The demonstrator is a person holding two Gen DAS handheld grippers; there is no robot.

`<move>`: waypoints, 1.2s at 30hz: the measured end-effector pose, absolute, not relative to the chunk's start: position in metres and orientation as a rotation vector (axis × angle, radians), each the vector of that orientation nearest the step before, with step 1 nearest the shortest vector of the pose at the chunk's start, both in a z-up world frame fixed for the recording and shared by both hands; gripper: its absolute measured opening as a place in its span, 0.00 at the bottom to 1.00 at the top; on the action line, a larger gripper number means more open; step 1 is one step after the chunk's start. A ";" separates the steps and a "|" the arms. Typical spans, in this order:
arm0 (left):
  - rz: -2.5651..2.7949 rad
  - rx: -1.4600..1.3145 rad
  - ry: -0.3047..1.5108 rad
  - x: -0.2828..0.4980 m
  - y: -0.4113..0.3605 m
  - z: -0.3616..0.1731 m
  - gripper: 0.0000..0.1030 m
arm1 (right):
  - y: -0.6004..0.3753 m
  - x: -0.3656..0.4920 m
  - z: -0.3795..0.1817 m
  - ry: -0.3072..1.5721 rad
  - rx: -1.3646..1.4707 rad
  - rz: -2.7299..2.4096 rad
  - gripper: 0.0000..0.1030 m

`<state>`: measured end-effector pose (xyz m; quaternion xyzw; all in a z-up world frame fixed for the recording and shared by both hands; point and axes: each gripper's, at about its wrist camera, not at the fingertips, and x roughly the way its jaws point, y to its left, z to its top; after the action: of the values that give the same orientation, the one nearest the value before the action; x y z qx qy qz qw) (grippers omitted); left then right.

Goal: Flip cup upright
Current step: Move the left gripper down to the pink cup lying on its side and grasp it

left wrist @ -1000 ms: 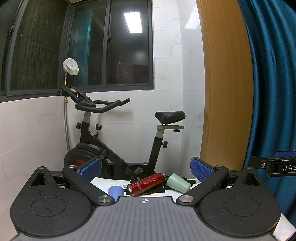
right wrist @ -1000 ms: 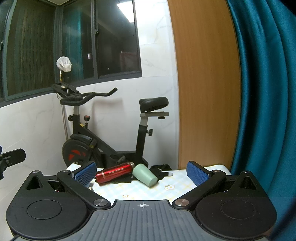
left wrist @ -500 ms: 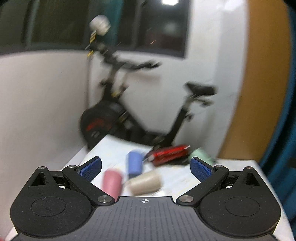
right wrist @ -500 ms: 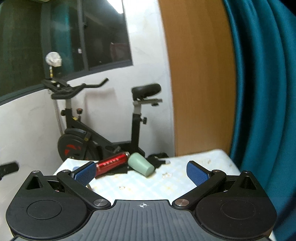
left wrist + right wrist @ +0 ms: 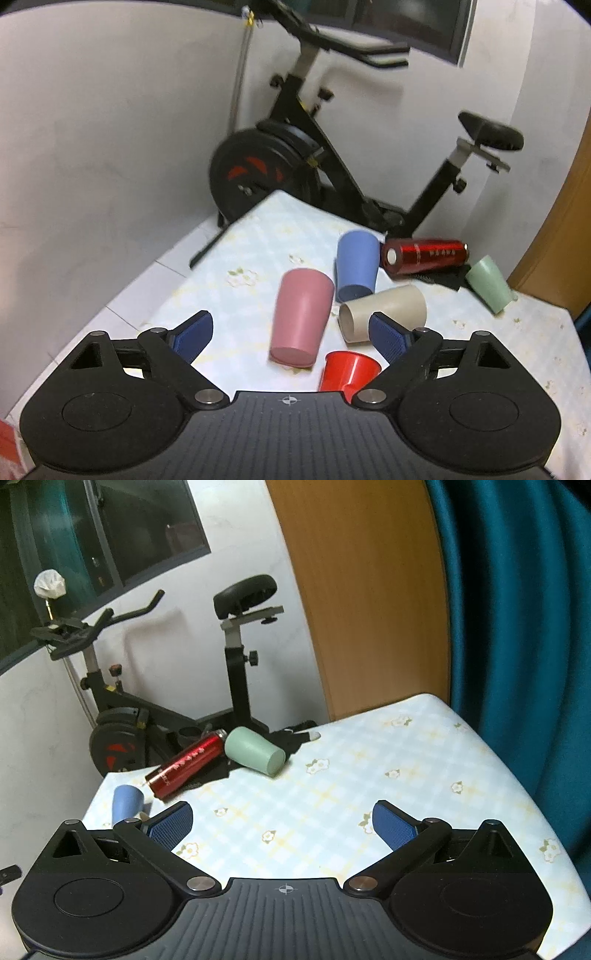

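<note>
**Both grippers spread wide over the cups, nothing gripped**

I take the red flask [image 5: 424,256] as my landmark; it lies on its side near the far edge of the table [image 5: 258,236], which has a pale checked cloth with small flowers.

Through the left wrist camera, my left gripper [image 5: 293,332] has its jaws spread wide with nothing between the blue pads. The pink cup [image 5: 300,319] lies tipped over on the cloth, nearer to me than the flask and to its left, its closed base toward the camera. The blue cup [image 5: 356,266] sits just left of the flask, almost touching its cap end, also on its side. The beige cup [image 5: 384,314] lies in front of the flask with its open mouth facing left, partly behind my right-hand pad. A small red cup [image 5: 347,374] sits closest to me, well in front of the flask, partly hidden by the gripper body; I can't tell how it stands. The green cup [image 5: 489,290] lies on its side just right of the flask, partly on a dark cloth [image 5: 448,280].

Through the right wrist camera, my right gripper [image 5: 282,825] is likewise fully open and holds nothing, over bare tablecloth. The flask [image 5: 188,764] and green cup [image 5: 255,751] lie close together beyond it. An exercise bike [image 5: 295,162] stands behind the table, past the flask.
</note>
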<state>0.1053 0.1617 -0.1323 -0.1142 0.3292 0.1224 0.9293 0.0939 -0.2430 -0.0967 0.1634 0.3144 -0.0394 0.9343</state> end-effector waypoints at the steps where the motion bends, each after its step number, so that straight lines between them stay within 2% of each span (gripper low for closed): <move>1: 0.233 -0.230 0.687 0.116 0.163 -0.139 0.90 | -0.243 0.098 -0.099 0.653 0.336 -0.086 1.00; 3: 0.225 -0.226 0.708 0.137 0.163 -0.157 0.89 | -0.243 0.104 -0.106 0.670 0.341 -0.093 1.00; 6: 0.224 -0.232 0.742 0.171 0.171 -0.181 0.80 | -0.245 0.114 -0.113 0.695 0.345 -0.102 1.00; 8: 0.220 -0.270 0.783 0.193 0.180 -0.199 0.78 | -0.246 0.118 -0.117 0.704 0.345 -0.107 1.00; 18: 0.168 -0.393 0.881 0.224 0.196 -0.248 0.78 | -0.256 0.142 -0.138 0.748 0.342 -0.133 1.00; 21: 0.171 -0.411 0.897 0.228 0.197 -0.257 0.67 | -0.254 0.147 -0.143 0.760 0.337 -0.120 1.00; 28: 0.171 -0.372 0.891 0.218 0.193 -0.248 0.65 | -0.253 0.147 -0.144 0.764 0.344 -0.097 1.00; 36: 0.169 -0.342 0.825 0.178 0.183 -0.192 0.65 | -0.260 0.132 -0.137 0.738 0.386 -0.062 1.00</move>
<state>0.1782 0.1828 -0.1921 -0.1652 0.3983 0.0816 0.8986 0.1322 -0.2604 -0.1375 0.1874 0.3583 -0.0300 0.9141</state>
